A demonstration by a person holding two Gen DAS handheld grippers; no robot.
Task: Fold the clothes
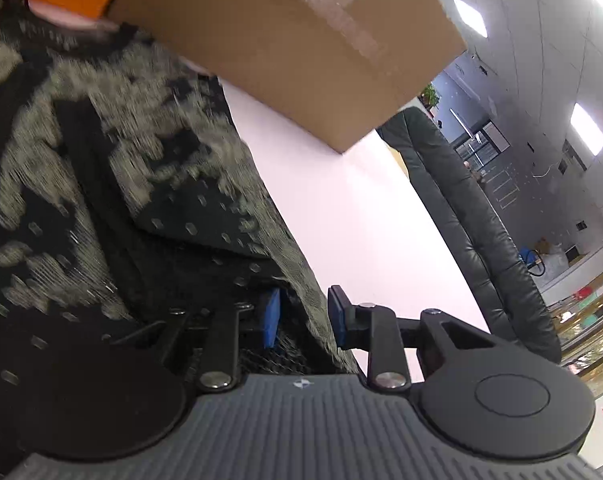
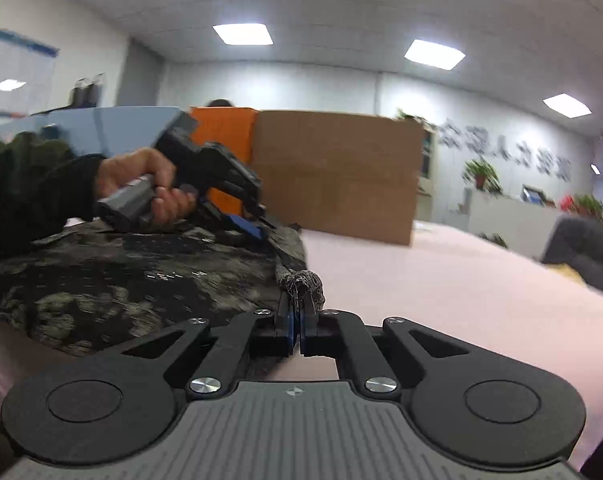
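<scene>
So the camo garment [image 2: 113, 280] is bunched on the left part of the pink surface [image 2: 441, 280]. Right gripper [image 2: 300, 334] has its jaws pressed together on a bit of the garment's near edge. Left gripper [image 1: 304, 320] jaws sit partly spread around the far edge; can't tell if they're pinching. Cardboard box [image 2: 337, 176] sits behind, and there's open surface to the right.

A dark garment [image 2: 133, 280] with a pale, mottled grey-green pattern is lying bunched in soft folds on the pink table [image 2: 441, 280], one knitted corner lifting off the heap; its far side is perhaps touching the cardboard box [image 2: 337, 176].
</scene>
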